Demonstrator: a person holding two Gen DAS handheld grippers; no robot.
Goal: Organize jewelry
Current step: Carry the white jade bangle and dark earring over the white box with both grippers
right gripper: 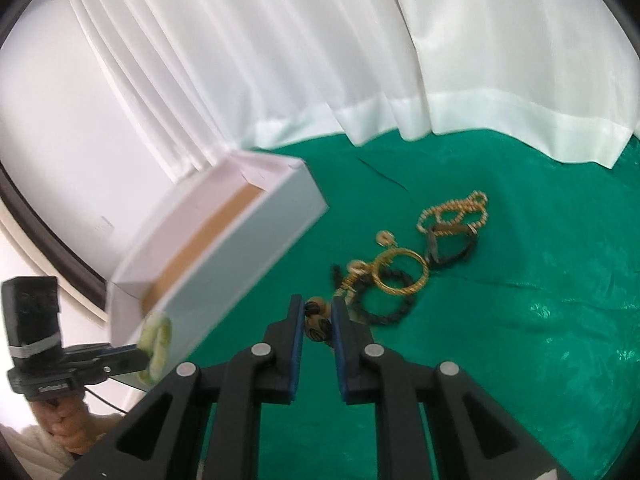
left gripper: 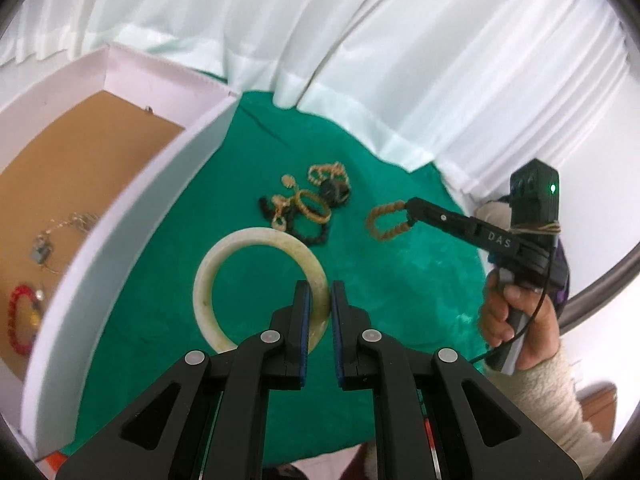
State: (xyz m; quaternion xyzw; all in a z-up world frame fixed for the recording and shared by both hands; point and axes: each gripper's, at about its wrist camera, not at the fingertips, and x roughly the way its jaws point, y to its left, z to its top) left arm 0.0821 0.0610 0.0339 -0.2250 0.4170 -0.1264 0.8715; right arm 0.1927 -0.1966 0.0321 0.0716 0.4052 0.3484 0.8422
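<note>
My left gripper [left gripper: 319, 300] is shut on a pale cream bangle [left gripper: 240, 252], held above the green cloth [left gripper: 400, 300] beside the white box [left gripper: 132, 208]; it also shows in the right wrist view [right gripper: 156, 340]. My right gripper [right gripper: 317, 312] is shut on a tan wooden bead bracelet [right gripper: 316, 320], which hangs as a loop in the left wrist view [left gripper: 386, 220]. A pile of jewelry [left gripper: 308, 204] lies on the cloth: gold chain, gold ring bangle [right gripper: 400, 272], black bead bracelet [right gripper: 384, 300].
The white box has a brown floor holding a red bead bracelet [left gripper: 18, 316] and a silver chain [left gripper: 60, 232]. White curtains [left gripper: 400, 60] hang behind the table. The cloth's edge curves at the right.
</note>
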